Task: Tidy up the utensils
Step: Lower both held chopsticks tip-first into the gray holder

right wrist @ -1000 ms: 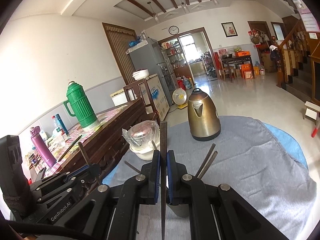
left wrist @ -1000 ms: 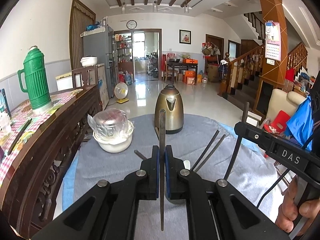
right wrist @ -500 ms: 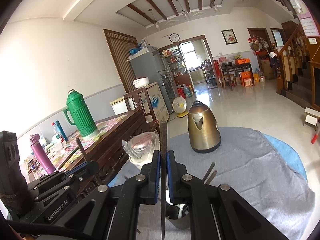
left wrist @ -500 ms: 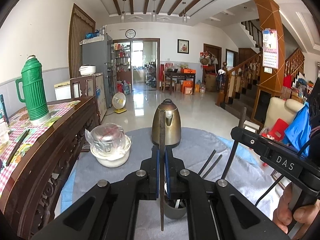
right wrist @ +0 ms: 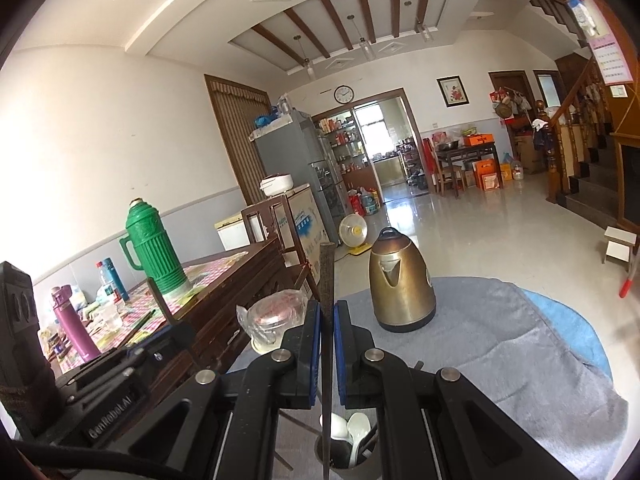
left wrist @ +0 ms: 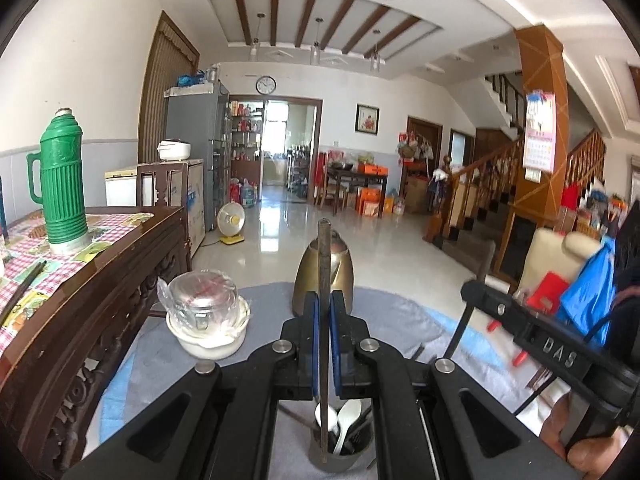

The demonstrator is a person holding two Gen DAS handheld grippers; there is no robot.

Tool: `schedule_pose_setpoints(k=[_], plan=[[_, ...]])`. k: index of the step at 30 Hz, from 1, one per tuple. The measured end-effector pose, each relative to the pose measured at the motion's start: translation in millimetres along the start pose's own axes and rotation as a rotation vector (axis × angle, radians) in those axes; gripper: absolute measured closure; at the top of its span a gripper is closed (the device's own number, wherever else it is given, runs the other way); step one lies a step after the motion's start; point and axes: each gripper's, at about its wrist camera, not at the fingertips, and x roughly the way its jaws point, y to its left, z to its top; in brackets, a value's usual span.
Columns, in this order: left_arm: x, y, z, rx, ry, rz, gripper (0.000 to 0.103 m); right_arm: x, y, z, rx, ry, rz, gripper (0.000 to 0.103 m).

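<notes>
Above the metal cup (left wrist: pixel 334 456) with white spoons (left wrist: pixel 346 420), both grippers, left (left wrist: pixel 325 344) and right (right wrist: pixel 328 354), pinch upright chopsticks (left wrist: pixel 323 320), probably for dropping in.

Black plastic grippers, blue pads on fingers (left wrist: pixel 314 344), silver screws, "DAS" and "GenRobot.AI" lettering, black cables.

Bright daylight from the far doorway (left wrist: pixel 287 148), floor glare, fisheye-bent edges, dark corners

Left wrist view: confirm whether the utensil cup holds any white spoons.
Yes, two white spoons stand in the utensil cup below the left tongs.
</notes>
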Motion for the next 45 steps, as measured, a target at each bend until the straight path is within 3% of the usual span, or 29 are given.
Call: schedule_pose_setpoints(k=[9, 14, 20, 45], plan=[[20, 7, -4, -0.077, -0.056, 0.008, 0.098, 9, -7, 0, 0.012, -0.042, -0.040, 0.096], [41, 12, -20, -0.105, -0.026, 0.027, 0.097, 20, -12, -4, 0.001, -0.068, -0.092, 0.096], [58, 10, -40, -0.091, 0.029, 0.051, 0.097, 38, -22, -19, 0.005, -0.025, -0.112, 0.096], [49, 1, -58, -0.053, 0.081, 0.067, 0.097, 42, -26, -43, 0.005, 0.043, -0.110, 0.096]])
